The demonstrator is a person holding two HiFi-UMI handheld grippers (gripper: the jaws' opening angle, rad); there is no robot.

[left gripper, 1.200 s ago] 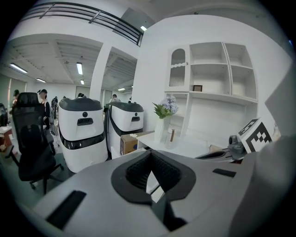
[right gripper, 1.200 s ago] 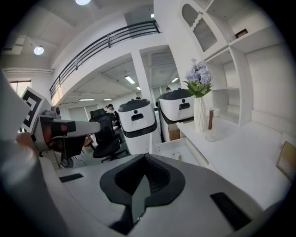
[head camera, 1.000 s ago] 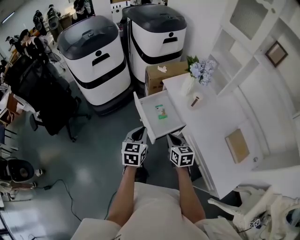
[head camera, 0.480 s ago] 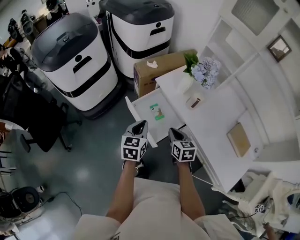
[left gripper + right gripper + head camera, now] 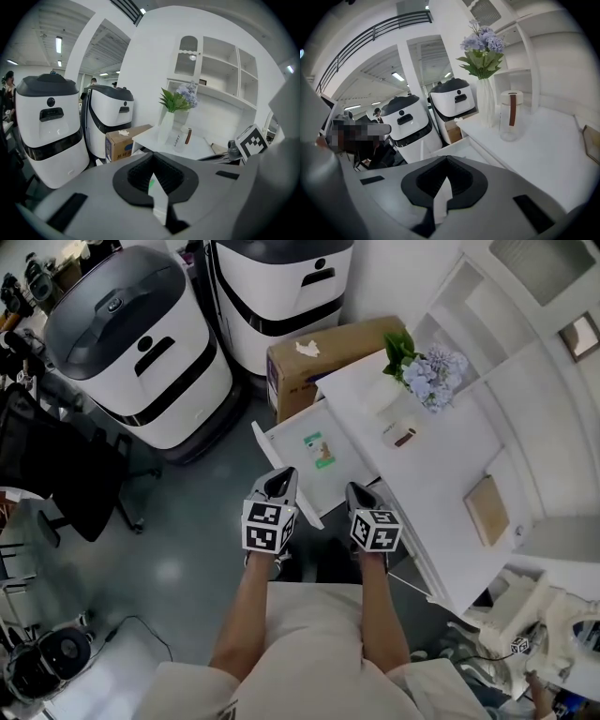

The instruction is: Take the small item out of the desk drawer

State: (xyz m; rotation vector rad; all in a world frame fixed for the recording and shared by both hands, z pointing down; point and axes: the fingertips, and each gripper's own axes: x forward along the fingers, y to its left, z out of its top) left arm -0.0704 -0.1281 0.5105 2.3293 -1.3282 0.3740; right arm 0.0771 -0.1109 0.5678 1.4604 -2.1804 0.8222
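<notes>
left claw (image 5: pixel 279 476) and right claw (image 5: pixel 359 490) are both closed and empty. a flat green-white packet (image 5: pixel 320 450) lies in the shallow white drawer (image 5: pixel 295 452).

Grey floor (image 5: pixel 178 521), white wall shelving (image 5: pixel 525 343)

Left hand-held gripper (image 5: pixel 279 476) and right hand-held gripper (image 5: pixel 359 491) are held out side by side, jaws closed.
</notes>
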